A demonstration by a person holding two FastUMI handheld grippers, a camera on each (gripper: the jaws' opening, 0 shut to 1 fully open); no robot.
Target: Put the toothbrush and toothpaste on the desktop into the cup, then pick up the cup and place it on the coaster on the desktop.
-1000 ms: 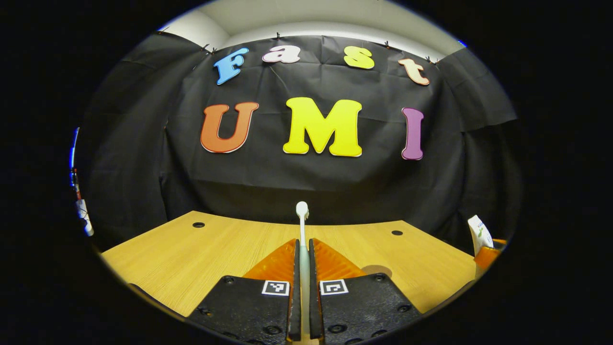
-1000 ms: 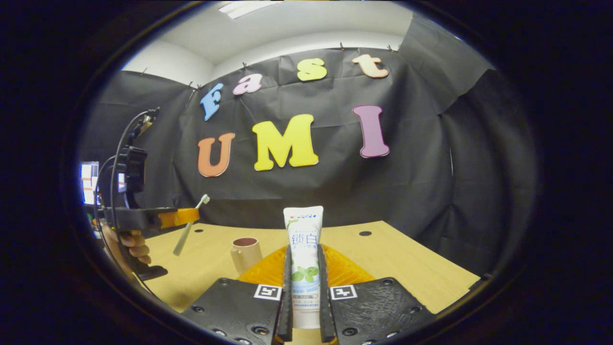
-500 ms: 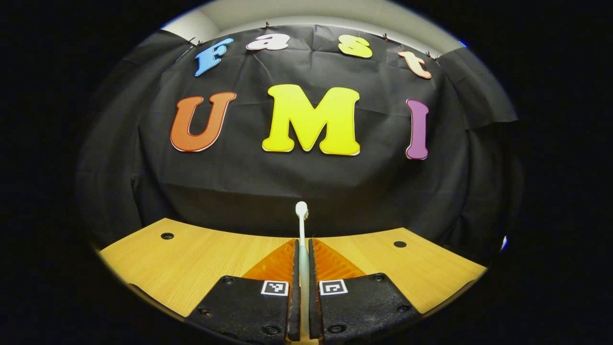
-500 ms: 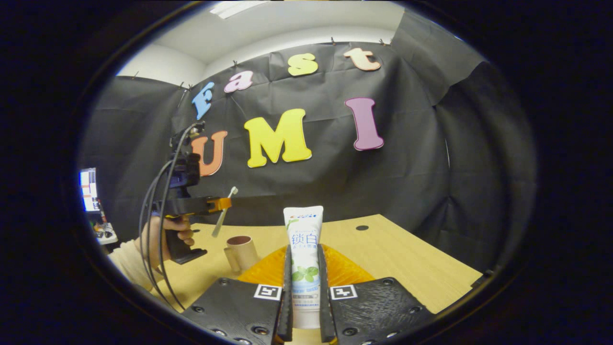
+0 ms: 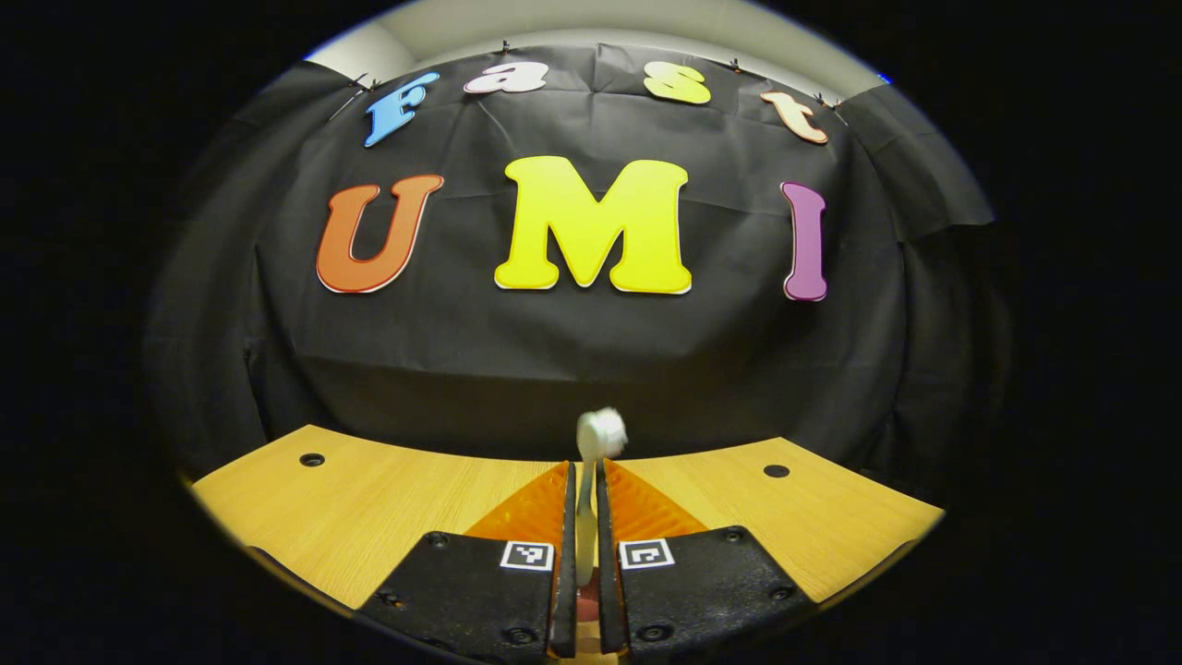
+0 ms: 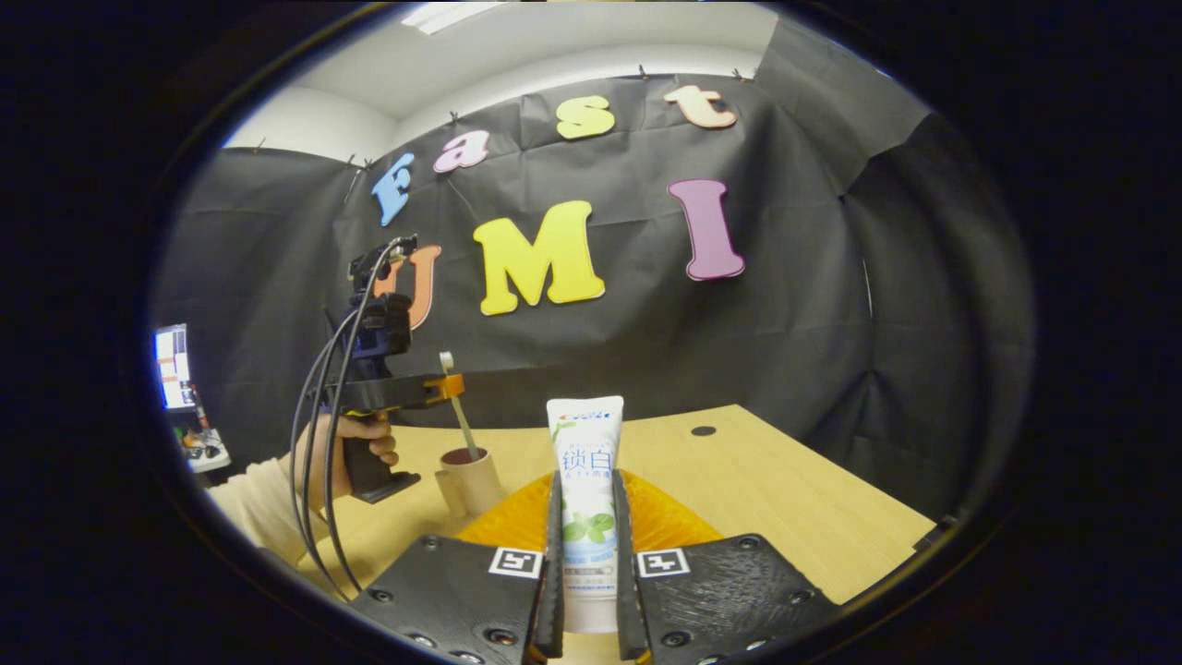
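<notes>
Left gripper: fingers close together on the toothbrush, which runs up between them; brush head stands clear above the tips, blurred. In the right gripper view this same gripper hangs over the cup, held by a hand.
Toothbrush position: in the right gripper view the toothbrush slants down from the fingers, lower end at or just inside the cup mouth; cannot tell whether it touches the bottom.
Right gripper: clamped on the toothpaste, tube upright, flat crimped end on top, cap end hidden below the fingers.
Cup: upright on the desktop, tan, brown inside, handle facing the camera side; near the right gripper, to its left.
Coaster: not made out in either view.
Toothbrush handling: light, stiff, thin; smooth handle likely to pivot in a two-finger pinch, so grip mid-handle and keep it steep.
Toothpaste handling: soft-walled, light to moderate; a squeeze on the body dents it; the hold sits on the lower body, which looks sound for a cap-down drop.
Cup handling: rigid, small, probably light and easy to tip with tall contents; take it by the wall or rim, low and level.
Stage, as judged: toothbrush going into the cup; toothpaste waits in the air.
</notes>
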